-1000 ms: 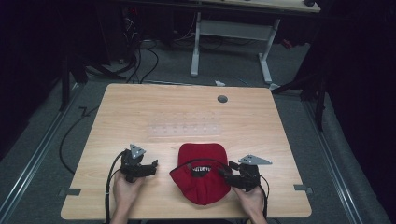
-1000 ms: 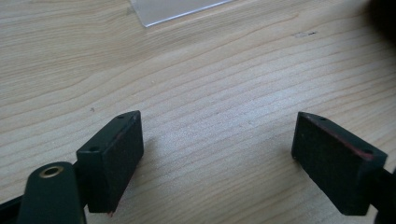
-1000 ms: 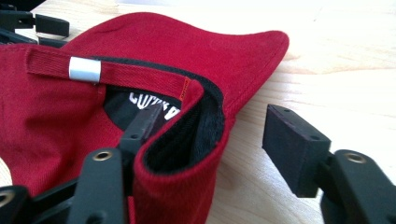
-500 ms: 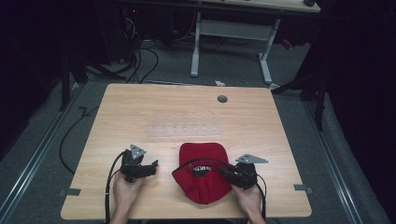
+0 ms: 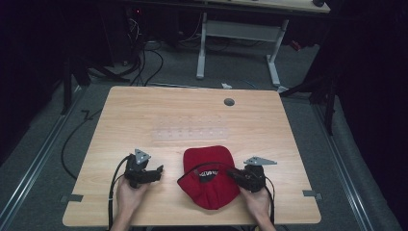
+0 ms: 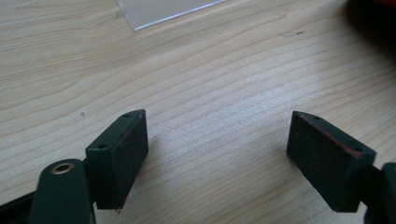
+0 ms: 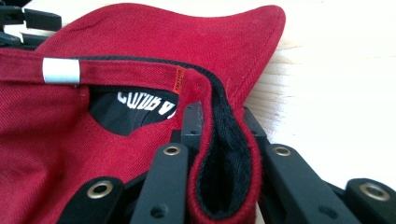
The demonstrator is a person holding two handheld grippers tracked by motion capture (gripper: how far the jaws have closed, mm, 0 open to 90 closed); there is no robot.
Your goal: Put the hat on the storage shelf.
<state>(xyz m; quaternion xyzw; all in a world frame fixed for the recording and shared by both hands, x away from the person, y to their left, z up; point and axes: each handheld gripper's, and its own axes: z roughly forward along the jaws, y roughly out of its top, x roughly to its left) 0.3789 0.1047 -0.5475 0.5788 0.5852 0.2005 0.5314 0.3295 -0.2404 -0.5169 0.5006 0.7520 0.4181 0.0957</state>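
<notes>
My right claw [image 7: 223,140] is clamped on the red cap's [image 5: 211,179] folded rim. My left claw [image 6: 229,158] is spread wide, holding nothing, over bare tabletop [image 5: 192,120].

A red cap [image 5: 209,179] lies on the wooden table [image 5: 192,120], close to the near edge and a little right of the middle. It rests upside down, so the inside with black lining and a black label with white letters faces up. The brim points to the far side. The right gripper [image 5: 239,175] pinches the rim of the cap at its right side.
</notes>
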